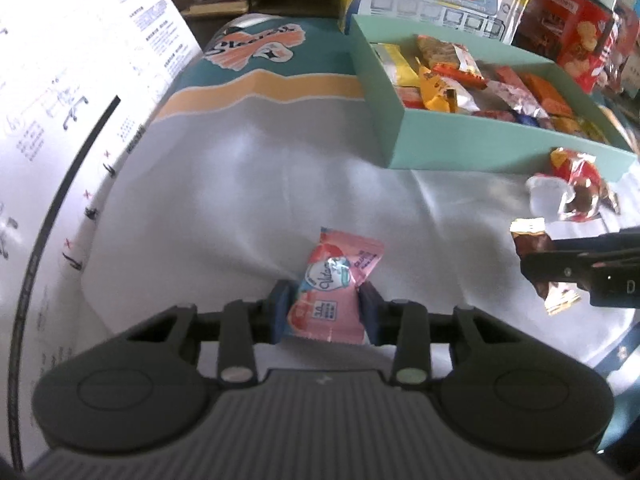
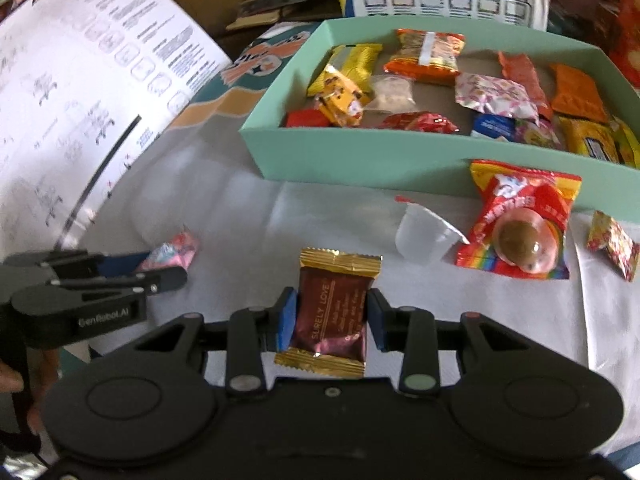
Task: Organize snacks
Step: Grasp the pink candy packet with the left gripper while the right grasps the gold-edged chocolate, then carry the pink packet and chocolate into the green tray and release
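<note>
The mint box runs off the right edge; background packages are too blurred to read.

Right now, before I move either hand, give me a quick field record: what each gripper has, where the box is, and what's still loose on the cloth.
left gripper: shut on pink snack packet
right gripper: shut on maroon and gold packet
box: mint green box, open, beyond both grippers, already holding many packets
loose on cloth: clear plastic cup, red rainbow packet, small red and yellow packet
surface: white cloth
both held packets: low over the cloth, not yet in the box
</note>
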Available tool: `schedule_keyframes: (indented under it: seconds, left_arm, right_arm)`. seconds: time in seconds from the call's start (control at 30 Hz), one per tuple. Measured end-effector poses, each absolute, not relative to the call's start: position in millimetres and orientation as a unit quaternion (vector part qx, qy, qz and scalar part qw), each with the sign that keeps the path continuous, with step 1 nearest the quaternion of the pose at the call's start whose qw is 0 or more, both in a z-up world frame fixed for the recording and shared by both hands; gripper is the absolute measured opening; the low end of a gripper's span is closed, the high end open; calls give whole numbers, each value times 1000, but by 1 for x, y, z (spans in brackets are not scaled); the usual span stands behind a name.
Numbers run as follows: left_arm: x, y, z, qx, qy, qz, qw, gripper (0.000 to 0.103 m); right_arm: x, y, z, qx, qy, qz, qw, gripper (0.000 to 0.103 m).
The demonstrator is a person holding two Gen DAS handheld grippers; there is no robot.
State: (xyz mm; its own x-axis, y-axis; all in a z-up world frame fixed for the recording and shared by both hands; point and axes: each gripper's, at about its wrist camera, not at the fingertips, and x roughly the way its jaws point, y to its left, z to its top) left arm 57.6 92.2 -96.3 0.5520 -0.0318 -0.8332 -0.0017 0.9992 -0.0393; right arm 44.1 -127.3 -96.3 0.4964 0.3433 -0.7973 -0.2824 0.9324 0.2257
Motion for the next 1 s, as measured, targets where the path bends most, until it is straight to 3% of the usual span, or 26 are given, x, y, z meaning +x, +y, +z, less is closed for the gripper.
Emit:
schedule_keyframes:
  seconds: [0.2, 0.6, 1.0]
  left_arm:
    - [56, 93, -81, -62, 471, -9, 880, 36]
    - [112, 34, -12, -38, 402, -58, 913, 36]
    - [203, -10, -24, -41, 416, -61, 906, 36]
  right_arm:
    - [42, -146, -83, 76, 456, 188, 867, 37]
    - [77, -204, -37, 154, 393, 162, 892, 37]
    - [176, -210, -29, 175, 381, 162, 893, 37]
